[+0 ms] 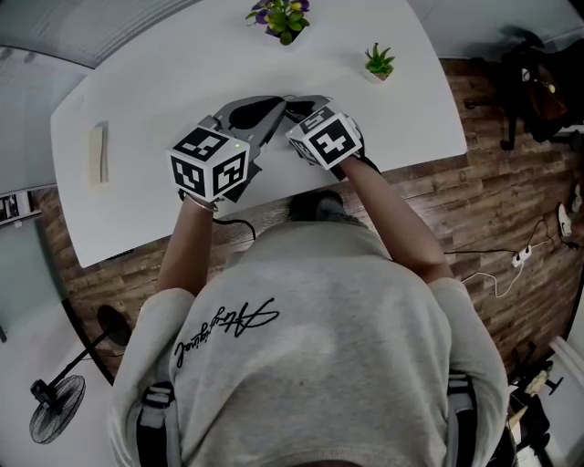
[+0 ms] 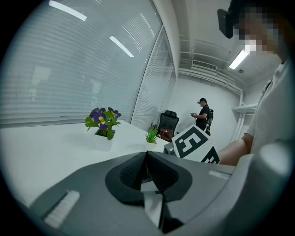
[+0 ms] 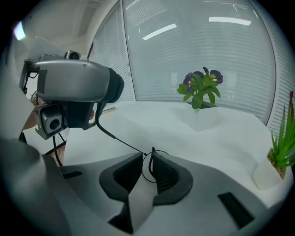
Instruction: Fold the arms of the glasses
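Both grippers are just in front of the person's chest, over the near edge of the white desk (image 1: 164, 100), with their tips pointed in at each other and almost meeting. Left gripper (image 2: 146, 156): pads pressed together, and nothing shows between them in its own view. Right gripper (image 3: 148, 159): jaws a crack apart, with a thin black wire loop of the glasses (image 3: 127, 144) sitting in the gap, close against one pad. I can't tell whether that pad is actually bearing on it. From that loop one thin arm of the glasses runs straight out and up toward the underside of the left gripper, getting thicker at that end. Whether the left gripper touches it isn't clear. In the head view the glasses are hidden behind the two grippers. Further out on the desk, a pale strip (image 1: 100, 153) lies well off to the left. At the far edge are a purple-flowered plant (image 1: 283, 18) and a small green plant (image 1: 379, 62), both well apart from the grippers.
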Tool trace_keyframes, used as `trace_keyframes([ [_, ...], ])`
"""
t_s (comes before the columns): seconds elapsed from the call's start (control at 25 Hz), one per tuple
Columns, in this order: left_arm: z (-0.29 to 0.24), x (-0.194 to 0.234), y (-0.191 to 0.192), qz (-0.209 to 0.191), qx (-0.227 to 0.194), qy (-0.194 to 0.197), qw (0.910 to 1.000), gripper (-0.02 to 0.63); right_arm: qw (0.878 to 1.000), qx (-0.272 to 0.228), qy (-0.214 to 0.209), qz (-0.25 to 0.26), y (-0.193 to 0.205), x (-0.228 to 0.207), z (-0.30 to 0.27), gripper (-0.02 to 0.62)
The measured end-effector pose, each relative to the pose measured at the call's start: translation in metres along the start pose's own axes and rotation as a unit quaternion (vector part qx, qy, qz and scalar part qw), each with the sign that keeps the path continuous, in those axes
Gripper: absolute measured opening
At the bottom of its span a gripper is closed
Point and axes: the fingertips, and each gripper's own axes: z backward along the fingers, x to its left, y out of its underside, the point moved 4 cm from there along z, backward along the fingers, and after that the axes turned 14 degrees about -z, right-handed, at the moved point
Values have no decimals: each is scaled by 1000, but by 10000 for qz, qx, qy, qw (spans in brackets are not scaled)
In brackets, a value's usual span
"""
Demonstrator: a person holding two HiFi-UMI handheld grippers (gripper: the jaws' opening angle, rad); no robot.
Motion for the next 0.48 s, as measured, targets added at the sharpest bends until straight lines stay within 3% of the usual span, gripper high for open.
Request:
trace_keyframes([
  [0.28, -2, -1, 0, -58, 46, -100, 9999, 12, 9993, 49, -214, 311, 4, 3, 7, 152],
  [0.48, -4, -2, 0, -79, 83, -165, 9998, 11, 9989, -162, -256, 353, 1, -1, 22, 164],
])
